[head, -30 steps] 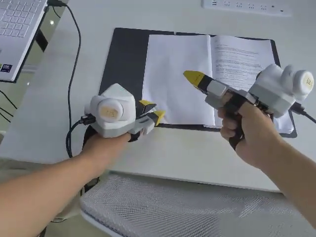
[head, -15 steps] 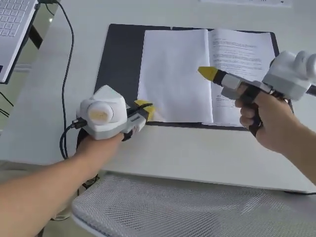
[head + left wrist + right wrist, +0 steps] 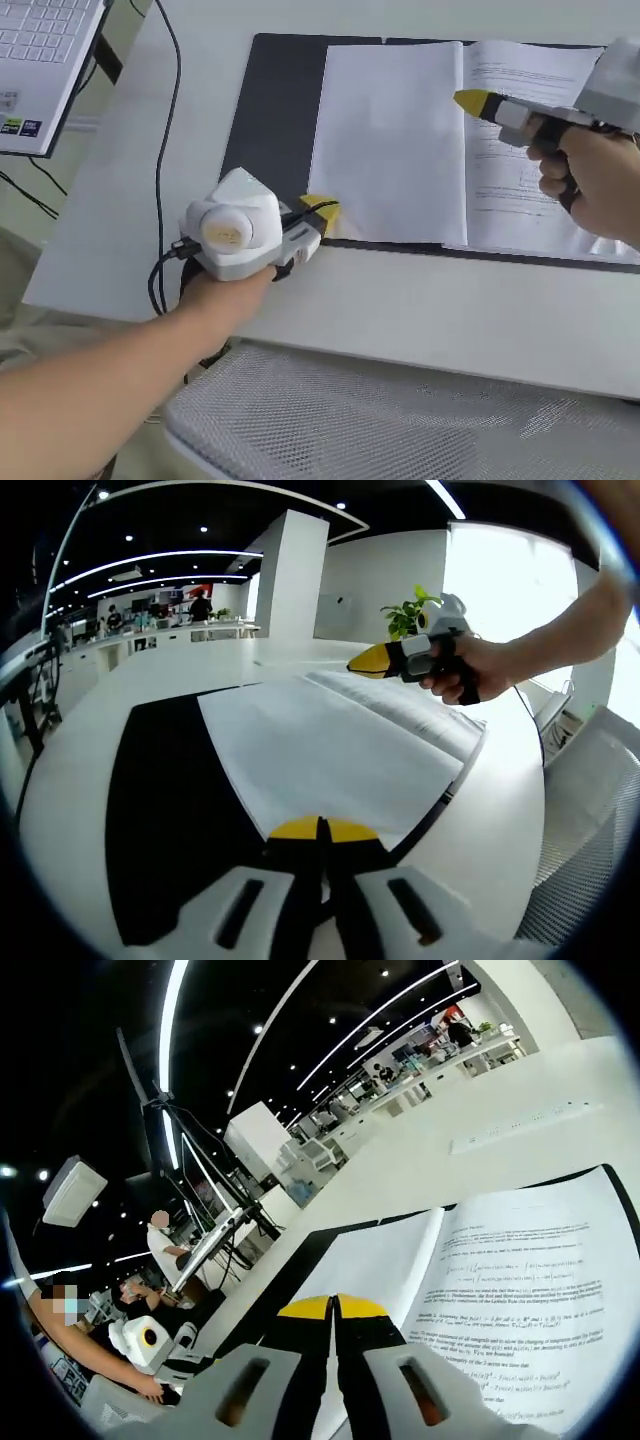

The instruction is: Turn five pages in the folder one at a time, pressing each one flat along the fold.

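A black folder point(image 3: 272, 110) lies open on the white table, with a blank white page point(image 3: 390, 140) on its left half and a printed page point(image 3: 530, 150) on its right. My left gripper point(image 3: 322, 210) is shut, its yellow tips at the bottom left corner of the blank page point(image 3: 320, 750). My right gripper point(image 3: 468, 101) is shut and hovers over the fold, tips pointing left. The left gripper view shows the right gripper point(image 3: 365, 660) held above the printed page point(image 3: 400, 705). The folder point(image 3: 300, 1260) and printed page point(image 3: 520, 1290) lie beyond the right gripper point(image 3: 333, 1307).
A laptop point(image 3: 40, 70) sits at the table's far left edge, and a black cable point(image 3: 165, 120) runs down beside the folder. A white power strip point(image 3: 520, 1125) lies on the table behind the folder. A mesh chair seat point(image 3: 380, 430) is below the front edge.
My right gripper has risen and moved toward the upper part of the fold. The left gripper has kept its place at the page's bottom left corner; the head camera has shifted.
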The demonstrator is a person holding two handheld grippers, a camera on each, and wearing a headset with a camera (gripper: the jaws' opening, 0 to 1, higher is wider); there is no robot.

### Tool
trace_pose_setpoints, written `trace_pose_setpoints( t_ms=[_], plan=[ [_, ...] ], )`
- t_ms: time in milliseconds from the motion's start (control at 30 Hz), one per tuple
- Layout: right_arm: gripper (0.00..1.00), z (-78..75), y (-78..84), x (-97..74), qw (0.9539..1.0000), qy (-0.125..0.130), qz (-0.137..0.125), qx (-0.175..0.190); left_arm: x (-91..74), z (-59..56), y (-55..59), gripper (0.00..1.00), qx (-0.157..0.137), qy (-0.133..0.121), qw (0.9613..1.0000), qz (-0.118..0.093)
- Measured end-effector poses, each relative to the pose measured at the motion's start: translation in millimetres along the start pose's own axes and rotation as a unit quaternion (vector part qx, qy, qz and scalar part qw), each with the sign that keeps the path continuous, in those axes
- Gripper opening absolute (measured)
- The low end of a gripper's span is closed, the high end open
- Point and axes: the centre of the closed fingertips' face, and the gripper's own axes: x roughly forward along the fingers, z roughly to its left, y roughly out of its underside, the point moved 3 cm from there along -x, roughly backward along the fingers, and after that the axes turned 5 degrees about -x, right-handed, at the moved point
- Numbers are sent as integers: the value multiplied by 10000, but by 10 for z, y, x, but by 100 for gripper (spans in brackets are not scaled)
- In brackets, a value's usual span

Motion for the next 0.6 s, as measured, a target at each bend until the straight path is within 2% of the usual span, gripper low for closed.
trace_pose_setpoints(
  t_ms=[33,100,167,233,333,367,433,467,533,600],
  plan=[
    [0,-41,-3,14,10000,55,-10,-47,0,-2,-3,0,9,0,10000,3],
    [0,-235,-51,106,9999,116,-33,-33,-1,-5,-5,0,20,-2,10000,8],
    [0,-357,-6,156,9997,246,41,-39,-1,-10,-9,0,51,-8,10000,18],
    [0,-392,18,195,9997,239,71,-22,3,-8,-9,0,44,-24,10000,28],
    [0,-358,32,230,9997,227,59,-68,8,-6,-5,0,59,-52,10000,26],
    [0,-409,38,254,9992,337,124,-196,12,1,-2,0,45,-66,10000,29],
    [0,-501,7,292,9994,321,112,-92,18,4,-1,0,50,-78,10000,37],
    [0,-526,15,302,9990,415,150,-121,19,5,-1,0,56,-82,9999,41],
    [0,-595,-36,361,9991,394,104,-101,23,10,2,0,51,-85,9999,34],
    [0,-661,-76,425,9985,490,133,-209,27,14,7,0,57,-100,9999,22]
  ],
)
